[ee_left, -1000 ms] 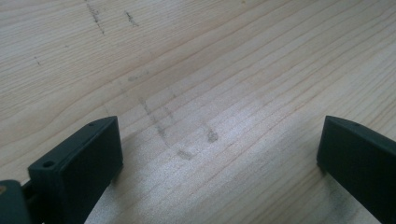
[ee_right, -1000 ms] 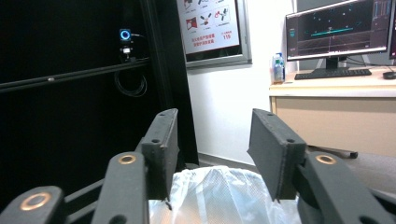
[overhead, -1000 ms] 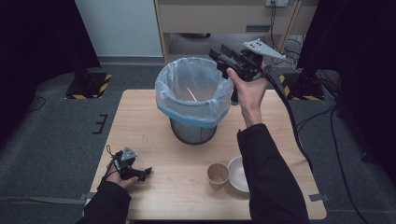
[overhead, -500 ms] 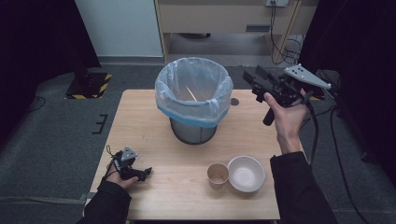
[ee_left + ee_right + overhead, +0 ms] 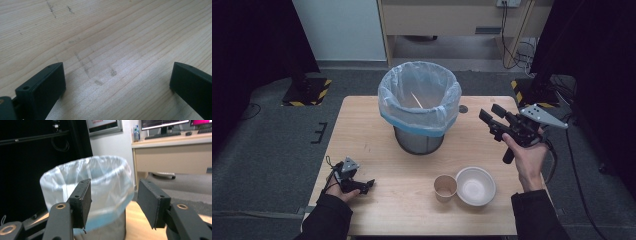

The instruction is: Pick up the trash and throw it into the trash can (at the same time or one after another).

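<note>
A: Right hand-held gripper (image 5: 492,116) where?

B: Raised over the right edge of the pale wooden table (image 5: 362,125), level with the upper half of the mesh waste bin lined with a translucent blue-white plastic bag (image 5: 419,107). Apart from the bin, off to its right, jaws aimed toward it.

A: Jaws?

B: Spread apart, having just been opening, with nothing between the pads. In the right gripper view (image 5: 113,202), bin (image 5: 100,195) framed straight ahead in the gap, not touched.

A: Other things near that gripper?

B: Nearer the person, on the table: a small brown paper cup (image 5: 445,187) upright, touching or just beside a white round bowl (image 5: 475,186) on its right. Both below the right gripper, well apart from it.

A: Left hand-held gripper (image 5: 364,184)?

B: Low at the near left corner of the table, lying almost flat, far from the bin. In the left gripper view (image 5: 117,82), jaws wide apart, bare wood grain between, nothing held.
</note>
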Action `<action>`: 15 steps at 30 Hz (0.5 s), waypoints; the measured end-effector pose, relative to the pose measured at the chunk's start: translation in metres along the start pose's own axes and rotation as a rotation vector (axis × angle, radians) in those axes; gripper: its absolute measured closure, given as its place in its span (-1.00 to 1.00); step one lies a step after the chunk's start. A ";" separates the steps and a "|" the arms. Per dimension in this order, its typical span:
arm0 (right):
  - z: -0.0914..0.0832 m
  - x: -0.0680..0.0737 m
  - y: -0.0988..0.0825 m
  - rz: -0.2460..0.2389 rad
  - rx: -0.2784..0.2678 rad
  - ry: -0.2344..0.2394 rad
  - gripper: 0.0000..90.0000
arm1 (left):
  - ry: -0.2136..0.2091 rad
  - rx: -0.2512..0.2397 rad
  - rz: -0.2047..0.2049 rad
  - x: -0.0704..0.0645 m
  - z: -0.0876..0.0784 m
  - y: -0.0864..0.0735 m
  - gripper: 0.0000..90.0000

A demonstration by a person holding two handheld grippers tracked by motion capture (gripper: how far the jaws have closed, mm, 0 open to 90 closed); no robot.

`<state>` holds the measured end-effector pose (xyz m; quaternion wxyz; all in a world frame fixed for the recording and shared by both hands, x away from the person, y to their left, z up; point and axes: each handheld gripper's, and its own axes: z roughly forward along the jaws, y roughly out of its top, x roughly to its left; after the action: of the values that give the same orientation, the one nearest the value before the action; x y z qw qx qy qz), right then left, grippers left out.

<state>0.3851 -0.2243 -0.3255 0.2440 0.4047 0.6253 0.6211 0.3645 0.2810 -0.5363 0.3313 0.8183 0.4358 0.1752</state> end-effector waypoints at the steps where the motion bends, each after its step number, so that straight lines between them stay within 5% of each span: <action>1: 0.000 0.000 0.000 0.000 0.000 0.000 0.00 | 0.000 0.000 0.000 0.000 0.000 0.000 -1.00; 15: -0.013 -0.020 -0.074 -0.016 0.176 -0.044 0.03 | 0.001 0.000 -0.002 0.000 0.000 0.000 -1.00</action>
<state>0.3707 -0.2406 -0.3998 0.2262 0.4329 0.6751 0.5528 0.3643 0.2808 -0.5363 0.3312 0.8178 0.4368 0.1755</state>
